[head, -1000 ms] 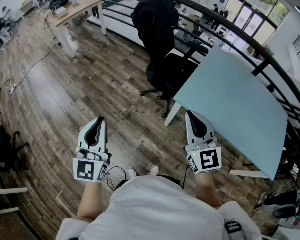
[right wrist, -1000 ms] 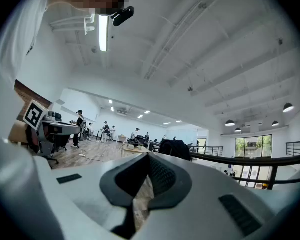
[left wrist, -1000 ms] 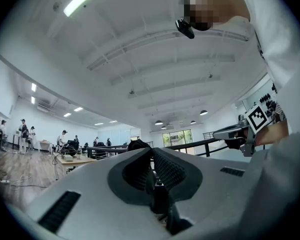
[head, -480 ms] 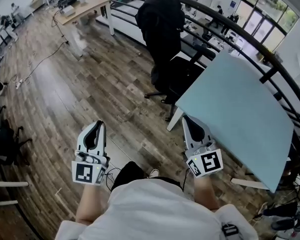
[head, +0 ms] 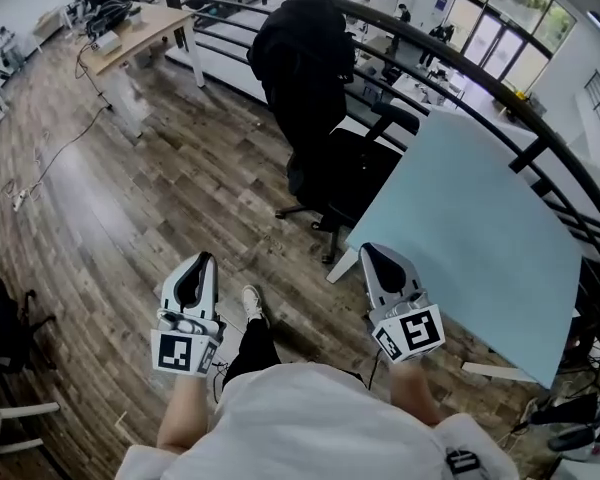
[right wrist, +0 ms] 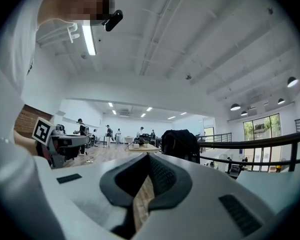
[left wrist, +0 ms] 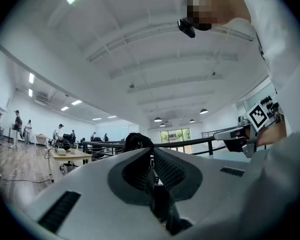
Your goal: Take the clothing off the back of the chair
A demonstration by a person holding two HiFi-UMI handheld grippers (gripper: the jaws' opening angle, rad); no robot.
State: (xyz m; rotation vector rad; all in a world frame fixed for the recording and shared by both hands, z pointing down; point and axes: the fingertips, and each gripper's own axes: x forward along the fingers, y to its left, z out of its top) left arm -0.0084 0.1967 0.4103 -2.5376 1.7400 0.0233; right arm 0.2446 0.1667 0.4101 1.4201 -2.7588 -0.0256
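Left gripper [head: 201, 260]: fingers [left wrist: 173, 171] closed together, nothing between them. Right gripper [head: 370, 252]: fingers [right wrist: 163, 177] also closed and empty, with only a sliver of floor showing through the slit. I've got both held level and low in front of me, well apart from each other and pointing toward the chair [head: 352, 166]. The right one is just beside the near corner of the light blue counter [head: 480, 228]. The black clothing [head: 300, 63] hangs draped over the chair's back, well ahead of both grippers and untouched. The chair stands on the wooden floor [head: 150, 188] against the dark railing [head: 450, 53], next to the counter.
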